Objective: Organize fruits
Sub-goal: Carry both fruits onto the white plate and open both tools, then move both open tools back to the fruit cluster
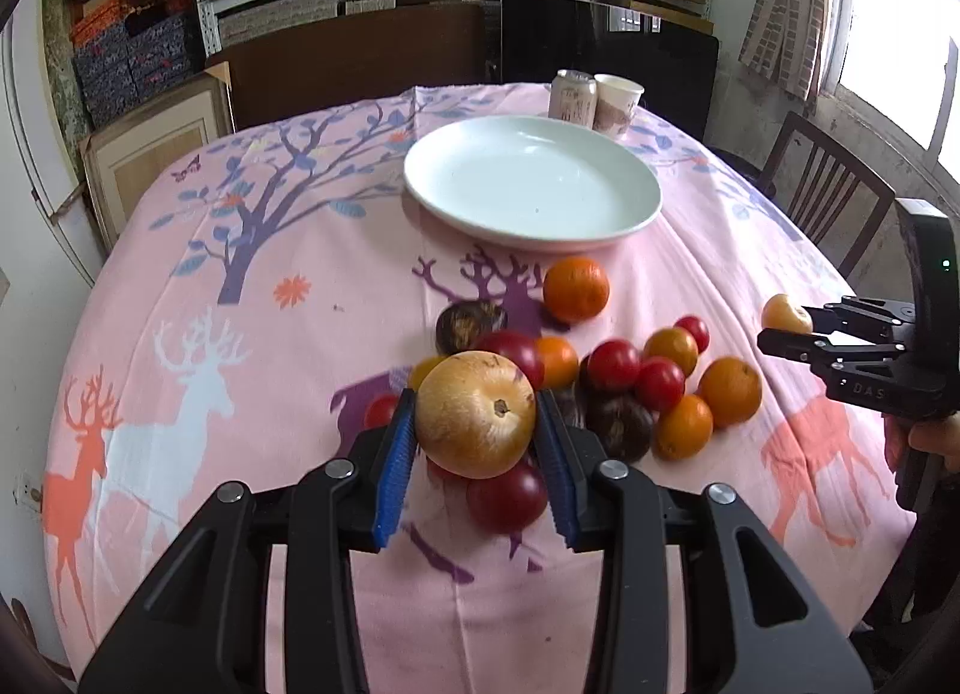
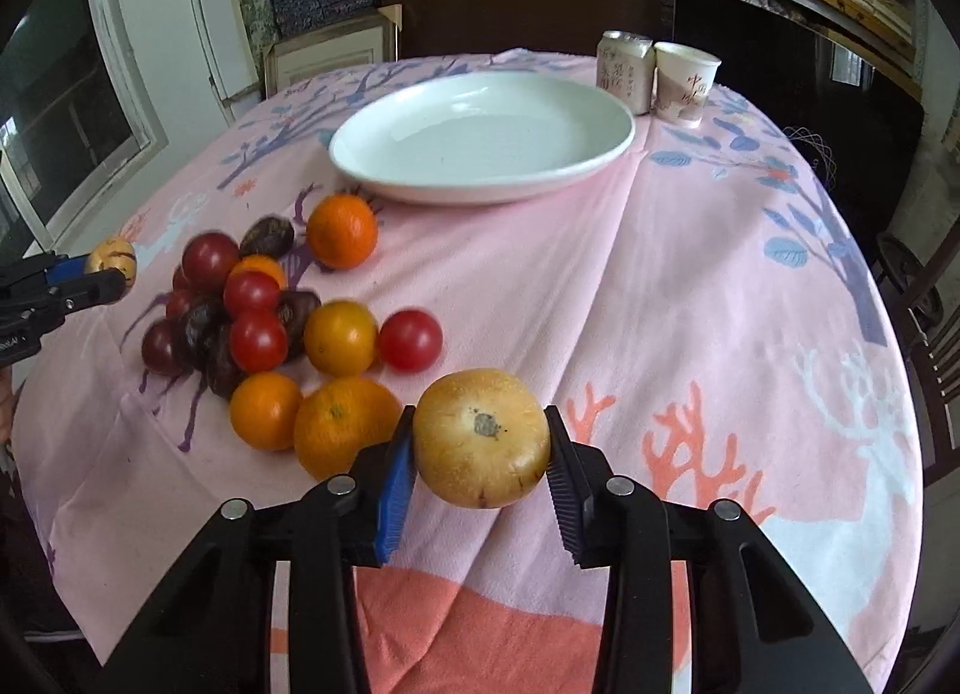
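Both grippers are angled down over the table, each one gripping a fruit. The left gripper sits above the near edge of the fruit pile, its blue-ribbed pads pressed against both sides of a tan round fruit, jaws narrowed around it. That fruit is pale yellow-brown with faint streaks, its small dark stem scar turned toward the camera, and it hangs clear of the red fruits beneath.

Over to the right gripper, off to the side of the pile above bare cloth, clamped on a second tan fruit, smooth-skinned, golden, with a grey stem spot facing up and a few reddish flecks low down. From the left wrist view the right gripper shows at the far right edge, a hand partly visible below it.

The pile lies on the pink deer-print tablecloth: glossy red round fruits, several oranges and dark purple-brown ones packed touching each other, one orange sitting a little apart toward the plate. The white plate stands beyond the pile, nothing on it, with a can and a paper cup side by side behind it
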{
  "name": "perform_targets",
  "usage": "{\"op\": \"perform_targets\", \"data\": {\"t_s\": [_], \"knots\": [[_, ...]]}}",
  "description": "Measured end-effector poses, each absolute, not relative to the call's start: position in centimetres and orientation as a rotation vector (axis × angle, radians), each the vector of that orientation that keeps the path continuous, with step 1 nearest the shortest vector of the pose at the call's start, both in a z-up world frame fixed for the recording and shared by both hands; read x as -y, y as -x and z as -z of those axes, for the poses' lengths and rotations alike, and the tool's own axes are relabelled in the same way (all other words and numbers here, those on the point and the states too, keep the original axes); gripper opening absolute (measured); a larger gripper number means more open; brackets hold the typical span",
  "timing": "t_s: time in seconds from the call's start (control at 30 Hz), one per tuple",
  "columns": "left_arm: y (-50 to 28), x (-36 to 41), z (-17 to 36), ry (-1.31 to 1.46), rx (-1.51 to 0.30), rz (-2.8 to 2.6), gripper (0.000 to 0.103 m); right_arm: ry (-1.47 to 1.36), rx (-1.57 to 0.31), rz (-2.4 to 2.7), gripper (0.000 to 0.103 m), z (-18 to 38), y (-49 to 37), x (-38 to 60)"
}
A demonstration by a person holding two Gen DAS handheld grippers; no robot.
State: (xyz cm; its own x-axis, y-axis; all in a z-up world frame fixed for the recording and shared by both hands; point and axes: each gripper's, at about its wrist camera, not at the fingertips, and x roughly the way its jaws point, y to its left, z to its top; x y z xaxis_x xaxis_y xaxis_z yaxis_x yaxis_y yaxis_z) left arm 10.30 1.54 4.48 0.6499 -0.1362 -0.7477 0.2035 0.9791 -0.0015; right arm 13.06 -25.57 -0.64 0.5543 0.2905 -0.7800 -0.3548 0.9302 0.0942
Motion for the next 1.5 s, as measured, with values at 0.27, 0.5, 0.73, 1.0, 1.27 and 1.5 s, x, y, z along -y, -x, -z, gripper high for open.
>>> {"op": "perform_targets", "data": {"t_s": [0.27, 0.5, 0.73, 1.0, 1.27, 1.5], "knots": [[-19.9, 2.9, -6.3, -0.078, -0.817, 0.167, 0.038, -0.022, -0.726, -0.421, 0.041, -5.8, -18.5, 23.9], [-27.7, 3.2, -2.2, 0.021, -0.916, 0.118, 0.038, -0.005, -0.831, -0.362, 0.041, -2.0, -26.0, 20.6], [-30.4, 2.4, 0.2, 0.118, -0.979, 0.097, 0.042, -0.002, -0.919, -0.341, 0.042, 0.8, -29.3, 19.6], [-28.4, 2.5, -2.1, 0.091, -0.896, 0.09, 0.075, -0.032, -0.894, -0.326, 0.056, 0.2, -28.3, 20.5], [-21.7, 2.9, -4.9, -0.044, -0.803, 0.066, 0.075, 0.01, -0.832, -0.336, 0.069, -2.0, -22.2, 22.0], [-16.7, 2.1, -4.5, -0.045, -0.809, 0.069, 0.076, -0.002, -0.828, -0.328, 0.074, -2.2, -17.1, 23.1]]}}
